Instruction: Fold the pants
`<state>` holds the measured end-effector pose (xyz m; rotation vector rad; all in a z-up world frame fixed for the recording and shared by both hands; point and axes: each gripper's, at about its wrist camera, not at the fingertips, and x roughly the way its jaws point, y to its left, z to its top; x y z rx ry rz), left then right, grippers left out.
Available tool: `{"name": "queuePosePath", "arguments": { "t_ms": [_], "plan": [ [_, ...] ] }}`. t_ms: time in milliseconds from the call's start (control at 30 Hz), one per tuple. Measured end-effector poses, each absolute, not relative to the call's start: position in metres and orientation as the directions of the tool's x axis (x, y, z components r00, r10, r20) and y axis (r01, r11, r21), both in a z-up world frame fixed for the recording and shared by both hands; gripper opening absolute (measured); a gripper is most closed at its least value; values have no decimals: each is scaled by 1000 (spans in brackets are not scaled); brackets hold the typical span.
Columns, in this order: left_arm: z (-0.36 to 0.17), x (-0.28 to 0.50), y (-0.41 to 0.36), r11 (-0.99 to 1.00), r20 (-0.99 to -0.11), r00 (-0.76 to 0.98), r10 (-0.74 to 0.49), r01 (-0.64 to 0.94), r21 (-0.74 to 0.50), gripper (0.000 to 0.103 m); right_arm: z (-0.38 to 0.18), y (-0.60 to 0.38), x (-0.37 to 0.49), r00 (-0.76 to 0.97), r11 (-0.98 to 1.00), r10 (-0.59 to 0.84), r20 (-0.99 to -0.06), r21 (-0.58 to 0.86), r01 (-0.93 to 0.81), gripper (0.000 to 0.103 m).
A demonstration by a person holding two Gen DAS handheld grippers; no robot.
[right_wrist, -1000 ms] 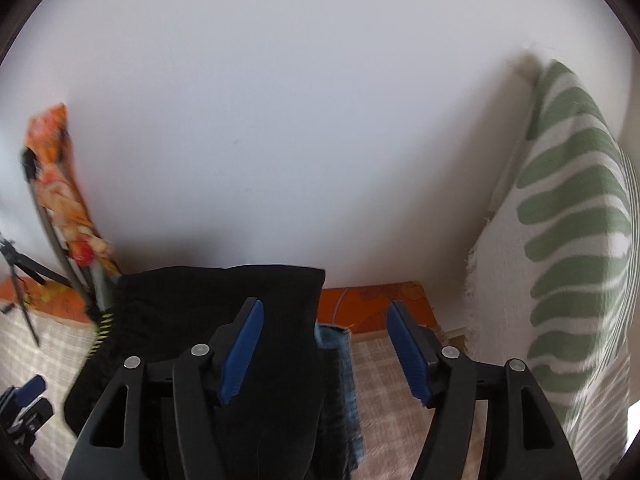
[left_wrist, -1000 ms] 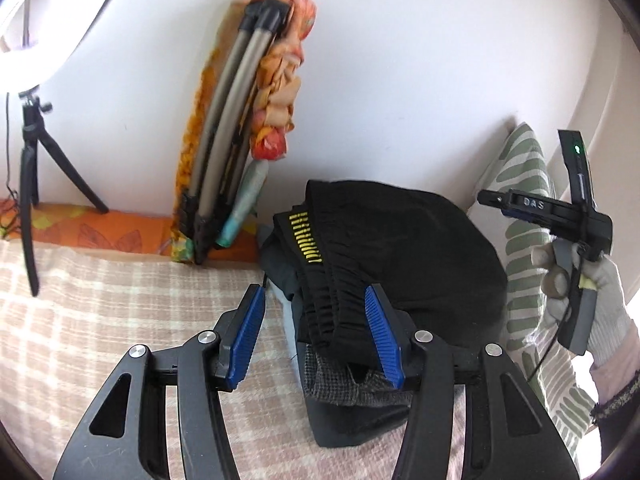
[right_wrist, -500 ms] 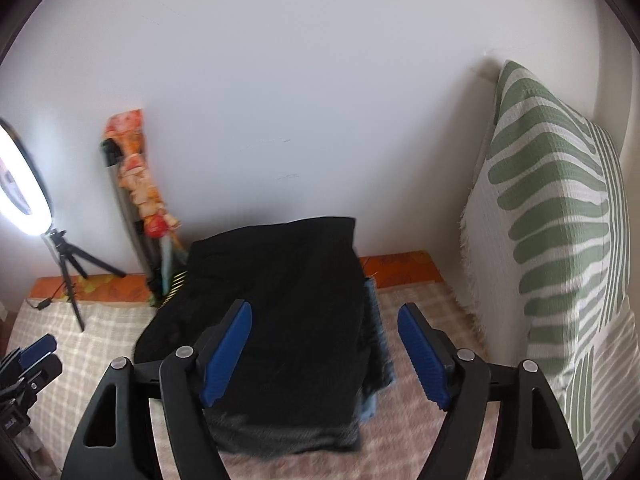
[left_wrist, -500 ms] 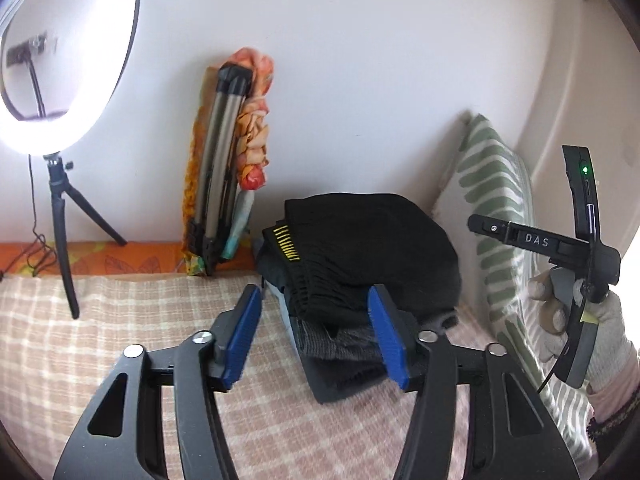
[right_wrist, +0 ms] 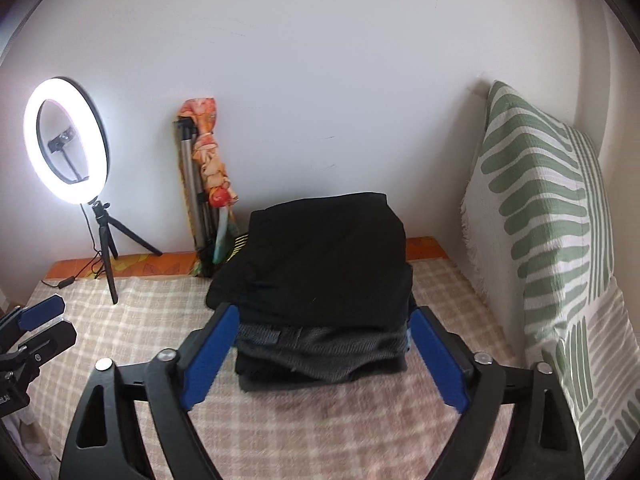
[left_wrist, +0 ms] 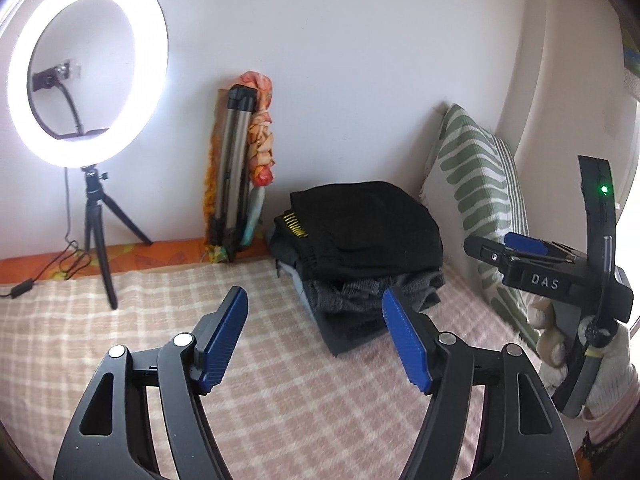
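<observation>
Folded black pants (left_wrist: 364, 220) (right_wrist: 320, 256) with a yellow-marked waistband lie on top of a stack of folded grey and dark clothes (left_wrist: 372, 300) (right_wrist: 320, 352) on the checked bed cover (left_wrist: 280, 380). My left gripper (left_wrist: 312, 320) is open and empty, pulled back from the stack's left front. My right gripper (right_wrist: 324, 338) is open and empty, its blue pads (right_wrist: 212, 344) on either side of the stack's near end, apart from it. The right gripper also shows at the right of the left wrist view (left_wrist: 520, 248), held by a gloved hand.
A lit ring light (left_wrist: 86, 96) (right_wrist: 66, 140) on a small tripod stands at the back left with a trailing cable. A folded tripod and a floral bundle (left_wrist: 240, 168) lean on the wall. A green-striped pillow (left_wrist: 480, 208) (right_wrist: 552, 240) stands at the right.
Both grippers have drawn back from the stack; the left one no longer straddles the black pants. The pants stay folded on top of the pile.
</observation>
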<state>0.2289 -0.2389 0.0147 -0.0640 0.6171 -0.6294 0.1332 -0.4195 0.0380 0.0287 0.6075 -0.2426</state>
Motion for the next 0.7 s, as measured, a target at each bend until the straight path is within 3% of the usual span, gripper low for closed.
{"name": "queuePosePath", "arguments": {
  "t_ms": [200,700],
  "plan": [
    [16,211,-215,819,-512,655,-556,536,-205,79,29,-391,110,800,959,-259,-541,-42,282,102],
    [2,181,-191,825,-497,690,-526,557,-99,82,2,-361,88,803,937,-307,-510,-12,350,103]
  ]
}}
